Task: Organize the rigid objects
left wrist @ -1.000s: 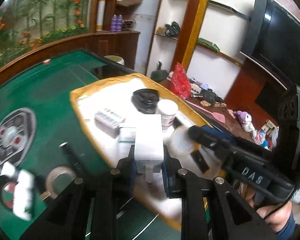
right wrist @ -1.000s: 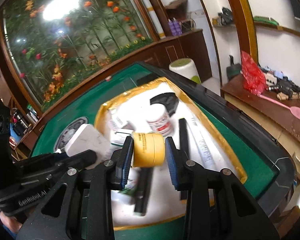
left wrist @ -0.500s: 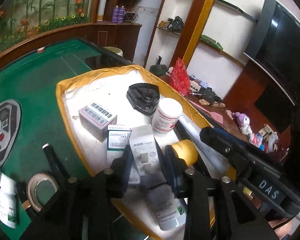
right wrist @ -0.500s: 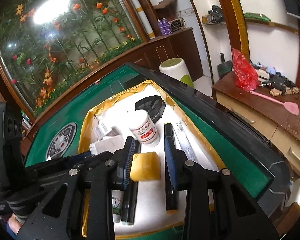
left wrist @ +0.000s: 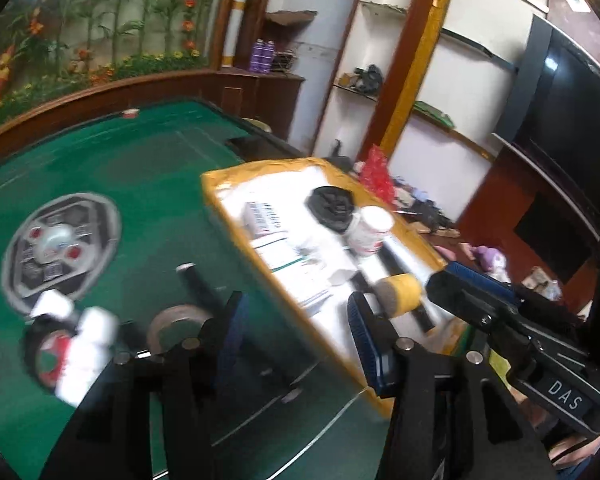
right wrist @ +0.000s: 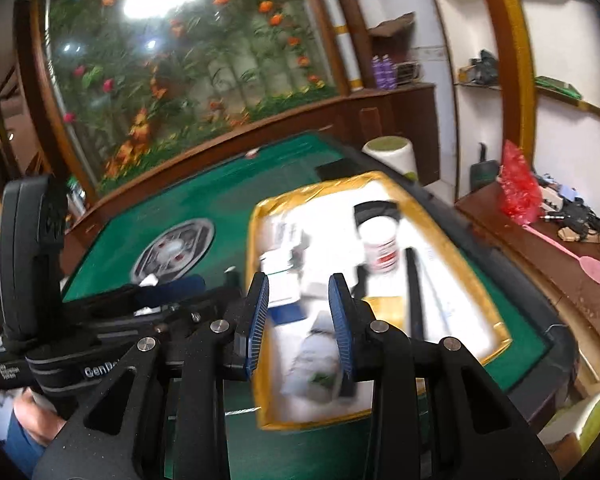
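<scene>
A yellow-rimmed white tray on the green table holds boxes, a white jar, a black round part, a yellow roll and a white bottle. My left gripper is open and empty, over the table at the tray's left edge. My right gripper is open and empty above the tray's near part. It also shows in the left wrist view.
On the green felt left of the tray lie a tape ring, a black stick, a white bottle and a red-and-black roll. A round control panel sits mid-table. A wooden cabinet stands at the right.
Both grippers have opened and pulled back. The white box from the left gripper and the yellow roll from the right gripper now lie in the tray. The left gripper swung left.
</scene>
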